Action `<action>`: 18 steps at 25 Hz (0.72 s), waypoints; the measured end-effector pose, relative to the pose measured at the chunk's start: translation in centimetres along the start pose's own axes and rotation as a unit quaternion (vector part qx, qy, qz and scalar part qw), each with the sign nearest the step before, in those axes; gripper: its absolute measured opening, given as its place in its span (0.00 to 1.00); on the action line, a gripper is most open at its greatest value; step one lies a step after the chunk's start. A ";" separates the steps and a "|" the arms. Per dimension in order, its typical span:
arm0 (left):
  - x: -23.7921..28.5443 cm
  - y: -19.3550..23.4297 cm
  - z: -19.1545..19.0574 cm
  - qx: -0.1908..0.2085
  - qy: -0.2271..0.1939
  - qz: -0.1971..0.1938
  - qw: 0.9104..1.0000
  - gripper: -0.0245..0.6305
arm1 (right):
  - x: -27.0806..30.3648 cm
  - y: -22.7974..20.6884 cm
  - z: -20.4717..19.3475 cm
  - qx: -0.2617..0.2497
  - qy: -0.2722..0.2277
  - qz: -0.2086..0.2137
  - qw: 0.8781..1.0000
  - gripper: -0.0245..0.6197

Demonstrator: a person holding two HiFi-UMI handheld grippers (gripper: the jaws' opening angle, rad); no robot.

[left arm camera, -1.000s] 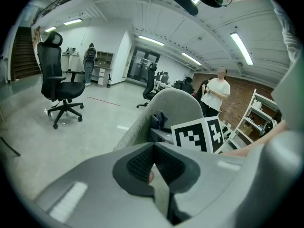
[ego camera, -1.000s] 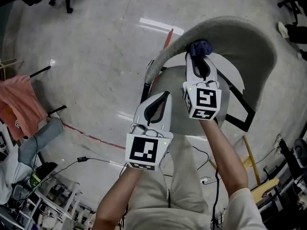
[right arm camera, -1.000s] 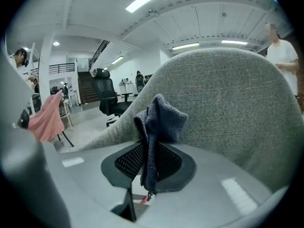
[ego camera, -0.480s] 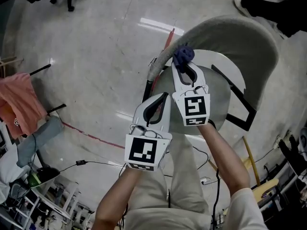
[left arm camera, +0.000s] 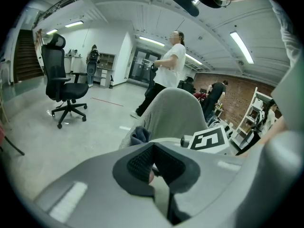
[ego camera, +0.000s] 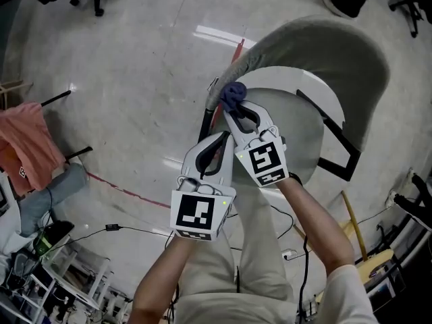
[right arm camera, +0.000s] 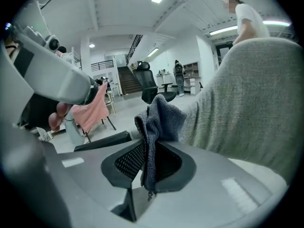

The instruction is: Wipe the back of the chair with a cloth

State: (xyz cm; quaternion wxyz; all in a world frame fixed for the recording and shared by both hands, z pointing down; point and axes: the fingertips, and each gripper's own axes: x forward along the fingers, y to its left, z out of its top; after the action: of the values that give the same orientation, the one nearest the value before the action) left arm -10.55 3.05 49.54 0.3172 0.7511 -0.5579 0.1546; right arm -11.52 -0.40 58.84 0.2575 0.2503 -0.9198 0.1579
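The chair has a curved grey fabric back [ego camera: 324,42] around a white seat [ego camera: 297,123]. A dark blue cloth [ego camera: 233,93] rests against the left end of that back, with my right gripper [ego camera: 234,110] shut on it. In the right gripper view the cloth [right arm camera: 159,120] stands up between the jaws, touching the chair back [right arm camera: 247,99]. My left gripper [ego camera: 225,139] hangs just below and left of the right one, shut with nothing in it. The left gripper view [left arm camera: 152,161] shows the chair back [left arm camera: 173,110] and the cloth [left arm camera: 140,136] ahead.
A pink garment [ego camera: 23,147] hangs at the left. A person [left arm camera: 168,65] stands beyond the chair, and a black office chair [left arm camera: 64,80] is further left. A black frame [ego camera: 337,150] lies under the seat's right side. Cables [ego camera: 115,225] and shelving [ego camera: 61,282] sit near my feet.
My right gripper has slid the cloth leftwards and down along the chair back's rim, from near its middle to its left end. The left gripper has hardly moved.
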 end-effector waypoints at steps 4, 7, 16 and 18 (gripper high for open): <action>-0.1 -0.3 -0.1 0.003 -0.001 0.000 1.000 0.04 | -0.4 1.1 -0.3 0.004 0.000 0.014 1.000 0.15; -0.1 -1.2 0.0 0.005 -0.002 -0.002 1.000 0.04 | -1.5 0.2 -0.4 0.033 -0.005 -0.001 0.999 0.15; 0.0 -3.9 0.2 0.011 0.005 -0.026 1.000 0.04 | -7.0 -6.5 -1.0 0.102 -0.025 -0.146 0.984 0.15; 0.2 -4.6 0.1 0.018 0.007 -0.033 0.999 0.04 | -8.9 -8.4 -1.9 0.132 -0.032 -0.191 0.972 0.15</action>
State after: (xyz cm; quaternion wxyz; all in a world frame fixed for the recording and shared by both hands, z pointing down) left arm -6.15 3.64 48.14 0.3120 0.7736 -0.5279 0.1595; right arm 0.42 -3.13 56.84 0.2184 0.4576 -0.8339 0.2179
